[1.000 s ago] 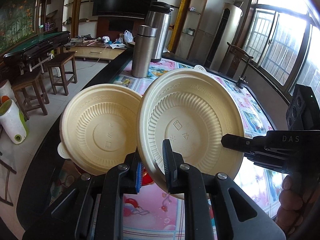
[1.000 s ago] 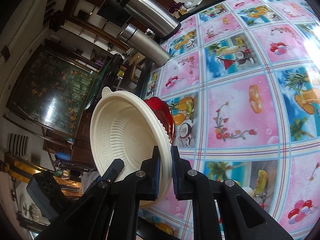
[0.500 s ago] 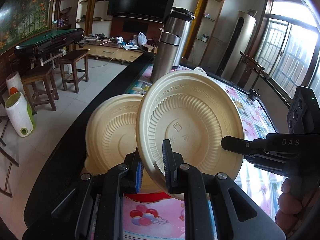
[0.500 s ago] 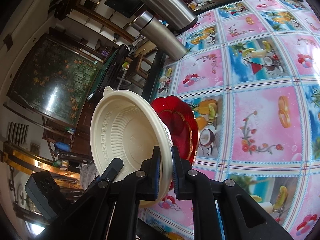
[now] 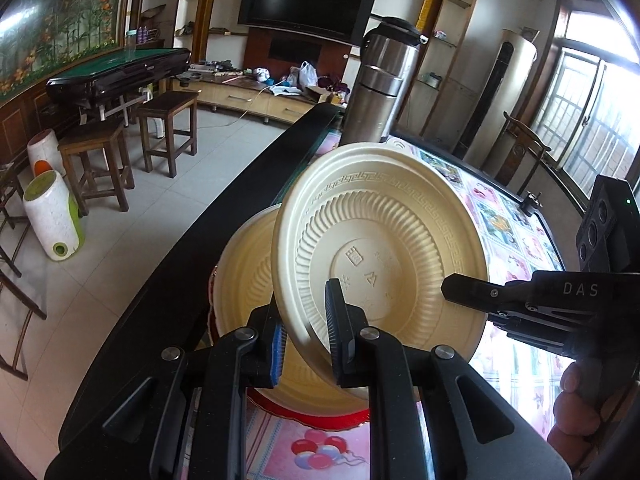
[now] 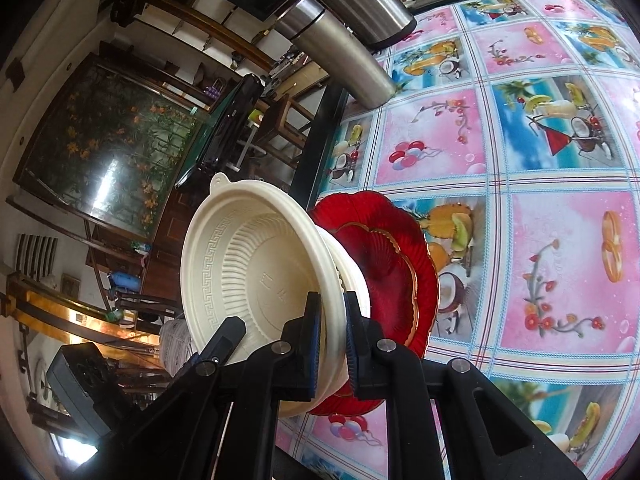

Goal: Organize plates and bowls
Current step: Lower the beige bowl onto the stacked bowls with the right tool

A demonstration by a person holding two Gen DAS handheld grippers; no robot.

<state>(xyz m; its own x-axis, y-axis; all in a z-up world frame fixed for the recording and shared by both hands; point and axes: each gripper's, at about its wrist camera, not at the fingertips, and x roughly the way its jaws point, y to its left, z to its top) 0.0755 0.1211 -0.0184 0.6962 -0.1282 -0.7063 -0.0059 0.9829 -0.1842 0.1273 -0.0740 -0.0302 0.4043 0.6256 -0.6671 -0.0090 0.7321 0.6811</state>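
My left gripper (image 5: 306,328) is shut on the rim of a cream ribbed bowl (image 5: 384,256), tilted up with its underside facing the camera. Behind it a second cream bowl (image 5: 248,280) sits low over a red plate (image 5: 320,416) near the table's left edge. In the right wrist view my right gripper (image 6: 333,320) is shut on that second bowl (image 6: 256,280) at its rim, hollow side facing left. Its outer wall lies against a red scalloped plate (image 6: 384,276) stacked on a larger red one. I cannot tell whether the bowl's weight rests on them.
Two steel flasks (image 5: 376,96) stand at the far end of the table, on the fruit-patterned cloth (image 6: 560,260). The black table edge (image 5: 192,288) runs along the left, with wooden stools (image 5: 96,148) on the floor beyond. A person's fingers (image 5: 576,396) hold the right gripper's frame.
The bowl in my right gripper has moved down and across onto the red plates, sliding behind the left gripper's bowl. Both grippers have stayed shut on their bowls.
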